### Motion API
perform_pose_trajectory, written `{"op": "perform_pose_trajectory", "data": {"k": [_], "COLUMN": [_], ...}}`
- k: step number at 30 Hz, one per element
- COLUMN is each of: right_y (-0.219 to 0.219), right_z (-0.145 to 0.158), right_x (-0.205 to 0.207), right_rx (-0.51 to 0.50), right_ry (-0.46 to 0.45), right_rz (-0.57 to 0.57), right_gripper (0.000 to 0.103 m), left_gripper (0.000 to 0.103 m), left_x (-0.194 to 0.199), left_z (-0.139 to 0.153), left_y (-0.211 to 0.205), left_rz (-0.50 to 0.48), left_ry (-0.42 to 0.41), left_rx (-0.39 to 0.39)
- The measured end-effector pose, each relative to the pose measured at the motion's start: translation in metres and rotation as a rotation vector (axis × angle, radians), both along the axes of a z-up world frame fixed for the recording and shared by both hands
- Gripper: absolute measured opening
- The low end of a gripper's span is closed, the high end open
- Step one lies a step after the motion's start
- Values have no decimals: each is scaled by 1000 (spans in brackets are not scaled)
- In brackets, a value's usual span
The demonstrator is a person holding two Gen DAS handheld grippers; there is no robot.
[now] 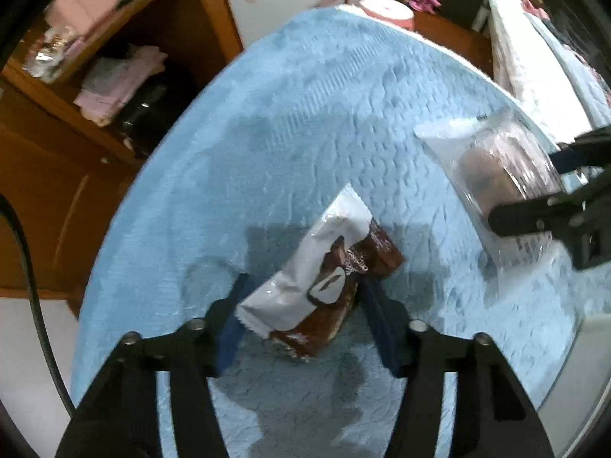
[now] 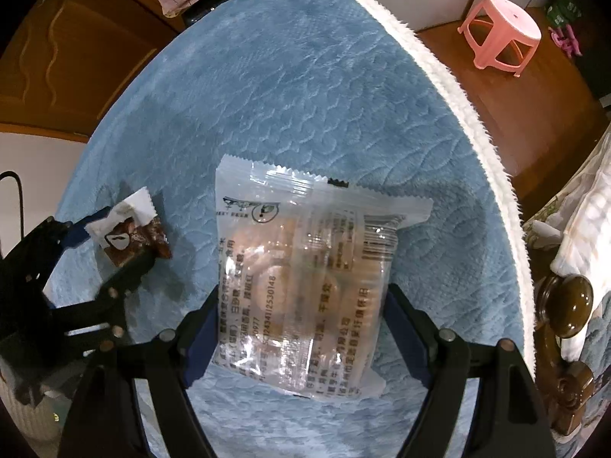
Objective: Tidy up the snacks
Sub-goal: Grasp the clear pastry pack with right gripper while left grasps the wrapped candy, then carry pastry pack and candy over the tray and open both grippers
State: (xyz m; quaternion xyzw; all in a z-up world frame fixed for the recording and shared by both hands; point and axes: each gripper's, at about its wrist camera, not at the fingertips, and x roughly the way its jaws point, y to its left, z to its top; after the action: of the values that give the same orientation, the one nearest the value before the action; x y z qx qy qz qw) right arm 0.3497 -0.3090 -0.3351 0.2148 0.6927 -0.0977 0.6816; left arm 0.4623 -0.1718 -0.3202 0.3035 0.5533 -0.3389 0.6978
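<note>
Both grippers point down at a round tabletop (image 2: 305, 87) under a quilted blue cloth, each straddling a snack. The left gripper (image 1: 301, 301) brackets a brown-and-white chocolate wafer packet (image 1: 324, 278), which lies slantwise from 7 to 1 o'clock in its view; its fingers (image 1: 233, 324) stand at middling width, one at 9 o'clock by the packet's white end, the other at 3 o'clock hard against the brown side; whether the pads already press I cannot tell. The right gripper (image 2: 301, 328) spans a clear cellophane pack of round biscuits (image 2: 305, 278), fingers (image 2: 200, 339) wide, close at either long edge of the lower half; grip there is likewise unclear.

The step in hand looks like a paired pick-up. To do it well: square the left gripper across the wafer's short width, since the packet sits skewed and could swivel out; close on the solid wafer, not the crimped white end; on the right, squeeze gently, for biscuits crack and slick film slides; lift straight up; keep the two grippers apart, since they work near each other, the wafer at 9 o'clock of the biscuits.
</note>
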Motion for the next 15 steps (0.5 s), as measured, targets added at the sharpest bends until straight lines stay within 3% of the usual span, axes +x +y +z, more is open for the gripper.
{"op": "perform_pose_trajectory", "data": {"k": [1, 2, 3, 8, 15], "right_y": [5, 10, 14, 29, 36], "right_z": [1, 4, 6, 15, 47], "right_x": [1, 0, 1, -8, -39], "right_rx": [-7, -13, -20, -27, -10], "right_ry": [1, 1, 2, 6, -44], "right_rz": [4, 9, 15, 50, 66], "right_gripper": [81, 80, 78, 71, 71], "left_gripper": [47, 26, 23, 16, 14], "left_x": [-2, -4, -6, -15, -39], "left_z": [1, 3, 4, 8, 40], "left_y": [0, 0, 1, 10, 38], "left_rz": [0, -1, 11, 115, 311], "left_ry": [-12, -8, 15, 31, 46], "left_rx": [3, -5, -22, -48, -56]}}
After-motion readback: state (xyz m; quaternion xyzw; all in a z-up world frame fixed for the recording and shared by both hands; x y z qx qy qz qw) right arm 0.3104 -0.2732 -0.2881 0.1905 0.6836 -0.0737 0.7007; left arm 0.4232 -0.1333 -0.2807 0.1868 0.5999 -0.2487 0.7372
